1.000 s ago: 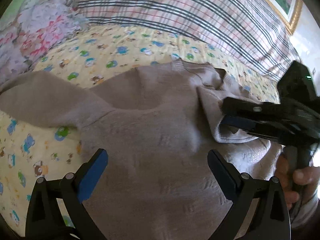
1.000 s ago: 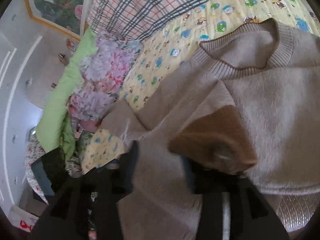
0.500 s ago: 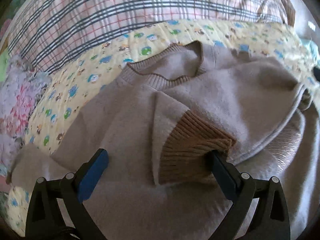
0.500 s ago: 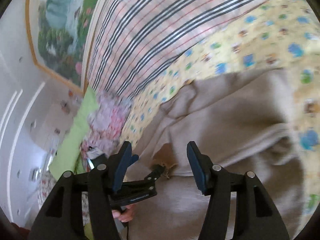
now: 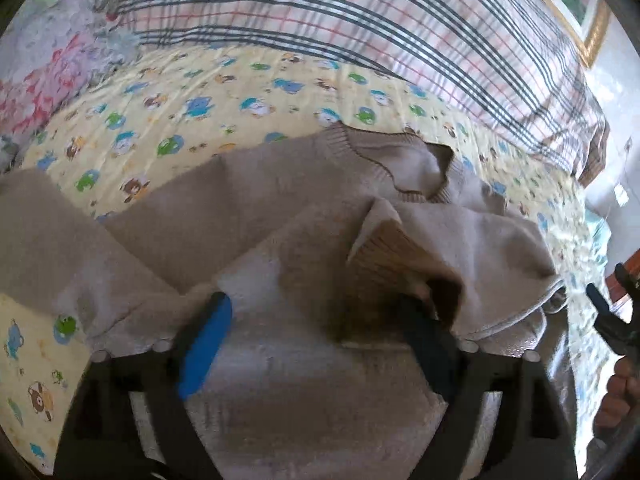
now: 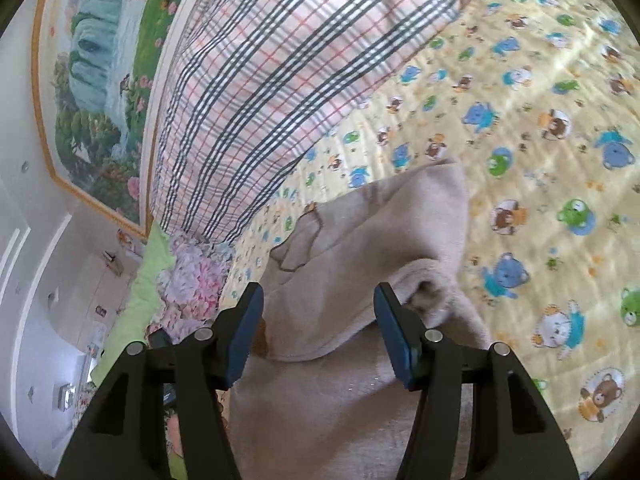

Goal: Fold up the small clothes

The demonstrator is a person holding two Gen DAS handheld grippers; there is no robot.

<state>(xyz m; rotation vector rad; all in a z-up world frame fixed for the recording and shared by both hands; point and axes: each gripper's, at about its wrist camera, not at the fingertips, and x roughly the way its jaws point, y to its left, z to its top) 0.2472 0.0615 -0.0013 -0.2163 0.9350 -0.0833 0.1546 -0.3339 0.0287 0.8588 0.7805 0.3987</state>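
A small beige knit sweater (image 5: 280, 200) lies on the yellow cartoon-print sheet (image 5: 180, 92), collar away from me. One sleeve with a tan ribbed cuff (image 5: 388, 256) is folded across the body. My left gripper (image 5: 316, 312) is open just above the sweater body, its right finger beside the cuff. My right gripper (image 6: 318, 304) is open over the sweater's folded side edge (image 6: 360, 248) and holds nothing. It also shows at the right edge of the left wrist view (image 5: 612, 316).
A pink plaid blanket (image 5: 360, 20) lies behind the sheet. Floral bedding (image 5: 44, 68) and a green cover (image 6: 136, 292) are piled at the left. A framed landscape painting (image 6: 96, 72) hangs on the wall.
The right gripper let go of the folded sleeve and drew back to the sweater's right side. The left gripper swung over the folded cuff and stays open.
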